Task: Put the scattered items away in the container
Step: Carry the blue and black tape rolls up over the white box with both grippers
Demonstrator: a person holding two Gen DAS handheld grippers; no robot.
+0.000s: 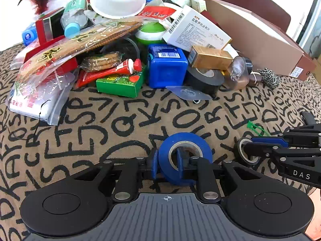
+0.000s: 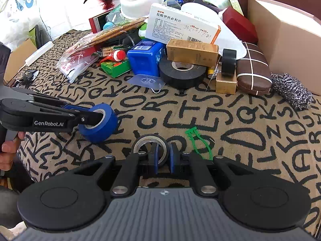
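While the soft tan cloth [image 1: 100, 124] with black letters covers the desk, the left gripper [image 1: 166, 160] pinches a round blue tape roll [image 1: 185, 156] and the right gripper [image 2: 163, 156] pinches a small black tape ring [image 2: 150, 146].

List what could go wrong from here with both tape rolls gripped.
1. The left tool pinches only one wall of the blue tape roll, one finger through the core, so the roll may swing or slip when lifted.
2. The right tool holds the small black tape roll the same way.
3. The tools sit close together and could collide.
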